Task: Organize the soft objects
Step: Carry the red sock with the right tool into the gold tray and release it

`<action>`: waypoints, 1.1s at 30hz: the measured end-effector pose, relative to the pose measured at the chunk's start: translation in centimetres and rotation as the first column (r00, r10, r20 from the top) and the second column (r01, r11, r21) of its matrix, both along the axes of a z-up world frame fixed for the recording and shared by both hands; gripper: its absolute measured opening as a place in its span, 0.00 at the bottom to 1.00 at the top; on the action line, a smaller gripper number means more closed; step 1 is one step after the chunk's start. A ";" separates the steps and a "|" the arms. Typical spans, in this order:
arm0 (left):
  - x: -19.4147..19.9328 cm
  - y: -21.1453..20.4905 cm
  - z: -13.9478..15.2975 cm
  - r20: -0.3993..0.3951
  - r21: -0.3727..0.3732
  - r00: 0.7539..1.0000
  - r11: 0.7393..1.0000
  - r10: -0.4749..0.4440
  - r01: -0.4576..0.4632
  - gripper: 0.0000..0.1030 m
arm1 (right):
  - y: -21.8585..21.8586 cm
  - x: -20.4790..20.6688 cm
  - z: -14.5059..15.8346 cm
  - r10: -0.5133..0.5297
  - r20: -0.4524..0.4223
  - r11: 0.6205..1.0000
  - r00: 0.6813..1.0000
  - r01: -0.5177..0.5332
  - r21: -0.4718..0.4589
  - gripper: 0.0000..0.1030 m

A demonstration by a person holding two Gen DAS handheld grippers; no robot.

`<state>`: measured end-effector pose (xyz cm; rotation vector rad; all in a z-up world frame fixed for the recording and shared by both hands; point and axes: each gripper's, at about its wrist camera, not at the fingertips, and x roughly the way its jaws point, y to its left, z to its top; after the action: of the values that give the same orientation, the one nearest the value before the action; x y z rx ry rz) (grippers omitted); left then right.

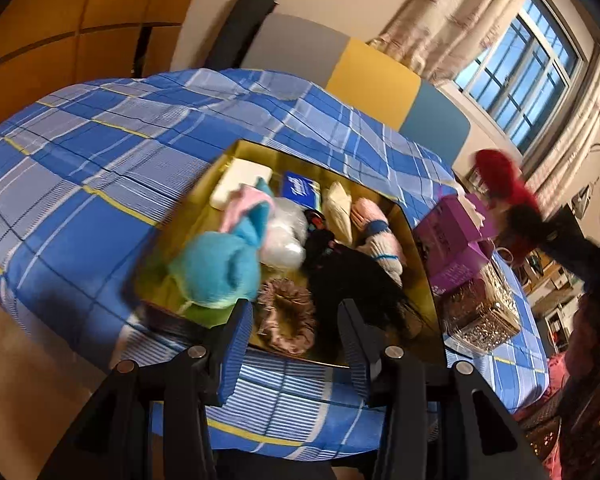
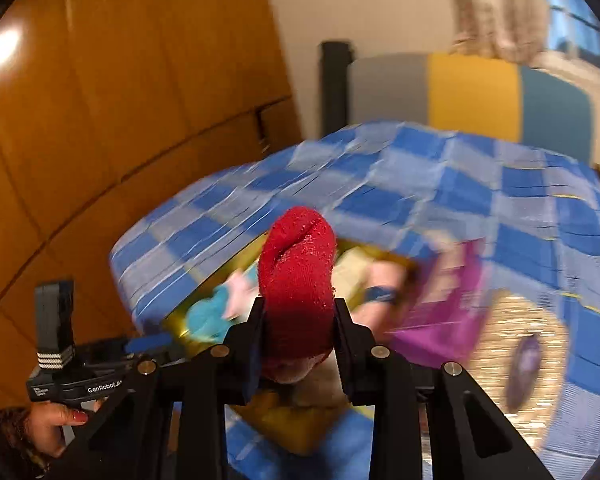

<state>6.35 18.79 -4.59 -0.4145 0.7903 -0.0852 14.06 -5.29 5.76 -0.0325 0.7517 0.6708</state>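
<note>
- Right gripper (image 2: 298, 312), nearest, clamps a red fuzzy sock (image 2: 298, 264) above the gold tray (image 2: 284, 424).
- Left gripper (image 1: 296, 320) hangs part-open, empty, at the tray's near edge.
- Carrying step; next, lower the sock among the tray's soft things and release.

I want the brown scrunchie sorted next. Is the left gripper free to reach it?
Probably yes: the left gripper is open and empty, and the scrunchie lies uncovered at the gold tray's near edge, just ahead of its fingers.

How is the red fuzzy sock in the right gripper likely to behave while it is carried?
The red sock, pinched low by the right gripper, is probably light and soft. It stands above the fingers here, yet its unsupported end could flop.
</note>
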 end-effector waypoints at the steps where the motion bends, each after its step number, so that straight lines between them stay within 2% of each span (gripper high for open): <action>1: -0.2 0.3 0.0 0.003 -0.002 1.000 1.000 0.007 -0.007 0.43 | 1.4 -0.1 -0.9 0.029 -0.025 1.000 0.999 -0.029 -0.005 0.31; 7: -1.2 2.4 0.1 0.016 -0.020 0.998 0.998 0.055 -0.055 0.43 | 8.0 0.5 -6.6 0.113 -0.122 0.988 0.986 -0.124 -0.088 0.31; 11: -1.7 3.2 -0.1 0.012 -0.032 0.997 0.997 0.070 -0.070 0.43 | 10.4 1.6 -10.4 0.104 -0.195 0.979 0.975 -0.134 -0.151 0.31; 14: -2.0 3.3 0.0 0.019 -0.034 0.997 0.997 0.070 -0.069 0.43 | 10.7 2.4 -12.5 0.078 -0.241 0.974 0.967 -0.126 -0.187 0.31; 19: -2.3 2.6 0.6 0.047 -0.019 0.998 0.999 0.044 -0.043 0.43 | 8.8 3.9 -13.0 -0.012 -0.265 0.973 0.964 -0.050 -0.224 0.35; 22: -2.2 2.0 1.2 0.070 -0.016 0.997 1.000 0.010 -0.009 0.43 | 7.1 4.0 -12.7 -0.018 -0.306 0.986 0.952 -0.035 -0.166 0.39; 27: -1.7 1.3 1.4 0.014 0.004 1.000 1.000 0.022 -0.022 0.43 | 5.4 2.6 -11.3 -0.011 -0.302 0.996 0.953 -0.018 -0.091 0.48; 33: -2.0 0.4 2.2 0.003 0.152 0.994 0.982 0.109 -0.108 0.43 | 5.4 1.1 -9.9 -0.052 -0.245 0.995 0.968 0.028 -0.099 0.51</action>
<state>4.38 19.20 -2.43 -0.3123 0.7722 0.0777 15.20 0.15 -4.09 -0.0204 1.0220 0.6063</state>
